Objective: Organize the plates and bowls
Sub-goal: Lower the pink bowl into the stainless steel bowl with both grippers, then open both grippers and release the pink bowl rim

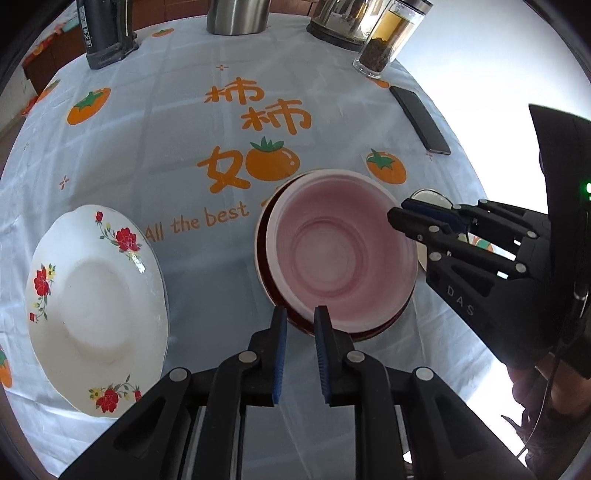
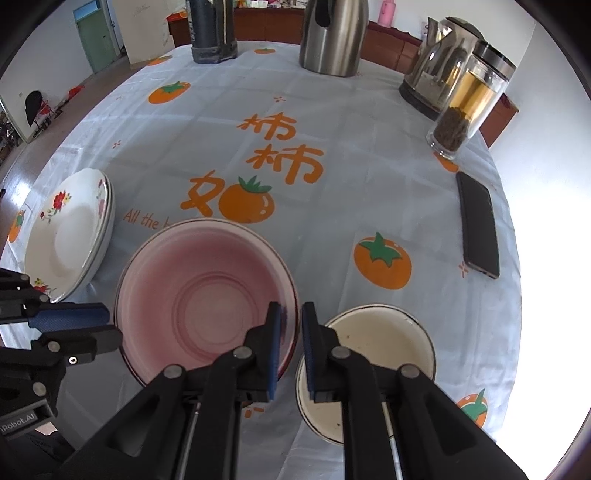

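A pink bowl [image 1: 340, 254] sits on the tablecloth, apparently nested in a darker red one beneath. My left gripper [image 1: 300, 314] is slightly open, its jaws straddling the bowl's near rim. My right gripper [image 2: 291, 314] is slightly open with its jaws either side of the bowl's right rim [image 2: 207, 295]; it shows in the left wrist view [image 1: 399, 212] at the bowl's right edge. A white floral plate stack [image 1: 96, 306] lies to the left, also in the right wrist view [image 2: 70, 232]. A small cream bowl [image 2: 384, 350] sits right of the pink bowl.
A black phone [image 2: 478, 223] lies at the right. A glass tea bottle [image 2: 469, 99], an electric kettle [image 2: 436, 62], a steel flask [image 2: 332, 33] and a dark flask [image 2: 212, 29] stand along the far edge. The table edge drops off on the right.
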`<state>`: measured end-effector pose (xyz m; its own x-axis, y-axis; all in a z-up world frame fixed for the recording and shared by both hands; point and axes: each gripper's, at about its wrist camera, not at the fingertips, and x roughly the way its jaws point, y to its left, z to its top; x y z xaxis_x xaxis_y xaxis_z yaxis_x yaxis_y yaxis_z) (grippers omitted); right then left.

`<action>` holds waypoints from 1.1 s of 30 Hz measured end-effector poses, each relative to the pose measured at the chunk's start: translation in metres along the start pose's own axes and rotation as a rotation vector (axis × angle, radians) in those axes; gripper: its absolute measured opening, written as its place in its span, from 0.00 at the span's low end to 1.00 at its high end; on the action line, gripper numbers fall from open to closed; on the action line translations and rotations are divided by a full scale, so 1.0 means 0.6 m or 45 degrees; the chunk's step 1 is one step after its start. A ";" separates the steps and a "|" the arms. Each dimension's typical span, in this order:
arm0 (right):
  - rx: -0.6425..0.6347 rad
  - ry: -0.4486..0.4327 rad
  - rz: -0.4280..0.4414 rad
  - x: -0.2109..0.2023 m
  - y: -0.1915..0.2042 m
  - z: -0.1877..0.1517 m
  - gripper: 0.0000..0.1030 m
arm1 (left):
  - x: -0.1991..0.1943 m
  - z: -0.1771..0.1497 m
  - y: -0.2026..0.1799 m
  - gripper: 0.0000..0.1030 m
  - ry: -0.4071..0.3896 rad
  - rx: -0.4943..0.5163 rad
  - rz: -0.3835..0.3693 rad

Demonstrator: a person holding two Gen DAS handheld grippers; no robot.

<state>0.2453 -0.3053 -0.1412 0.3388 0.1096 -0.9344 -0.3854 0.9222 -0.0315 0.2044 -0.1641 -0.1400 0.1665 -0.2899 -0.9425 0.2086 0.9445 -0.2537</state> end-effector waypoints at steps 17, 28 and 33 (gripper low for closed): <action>0.009 -0.037 0.039 -0.011 0.000 -0.015 0.22 | -0.001 -0.009 0.011 0.21 -0.019 -0.001 0.074; 0.045 -0.093 0.041 -0.032 0.000 -0.022 0.59 | -0.019 -0.010 0.006 0.41 -0.087 0.038 0.185; 0.071 -0.124 0.050 -0.043 -0.001 -0.031 0.59 | -0.027 -0.013 0.008 0.42 -0.100 0.040 0.204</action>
<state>0.2209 -0.3154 -0.1234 0.4072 0.1789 -0.8957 -0.3525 0.9354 0.0265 0.1949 -0.1536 -0.1276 0.2744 -0.1487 -0.9500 0.2035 0.9746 -0.0938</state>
